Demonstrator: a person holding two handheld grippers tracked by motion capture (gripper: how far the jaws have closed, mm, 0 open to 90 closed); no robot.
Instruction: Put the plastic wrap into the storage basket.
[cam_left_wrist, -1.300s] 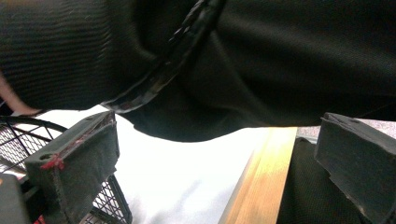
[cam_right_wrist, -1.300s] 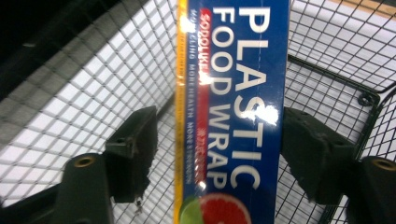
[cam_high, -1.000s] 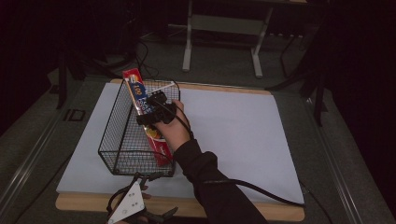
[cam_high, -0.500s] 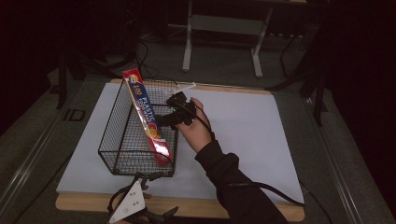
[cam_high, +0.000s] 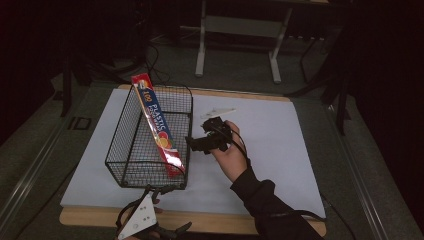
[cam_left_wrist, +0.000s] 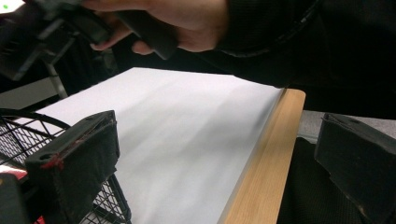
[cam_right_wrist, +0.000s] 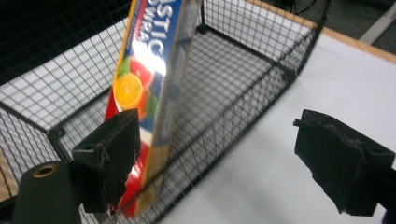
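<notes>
High view: plastic wrap box (cam_high: 159, 131) leaning in wire basket (cam_high: 131, 150); probably light, stiff; right hand-held gripper (cam_high: 196, 143) wide, empty.

The wire basket (cam_high: 150, 165) is taking up the left part of the bench (cam_high: 280, 225), and the long plastic wrap box (cam_high: 159, 127) is leaning slantwise inside it, rising above the rim — splitting the interior into a wider left pocket and a thin strip along the right wall. The white sheet (cam_high: 280, 130) right of the basket is lying wide open. The right gripper (cam_high: 196, 143) is hanging just outside the basket's right wall, jaws apart with nothing between them.
</notes>
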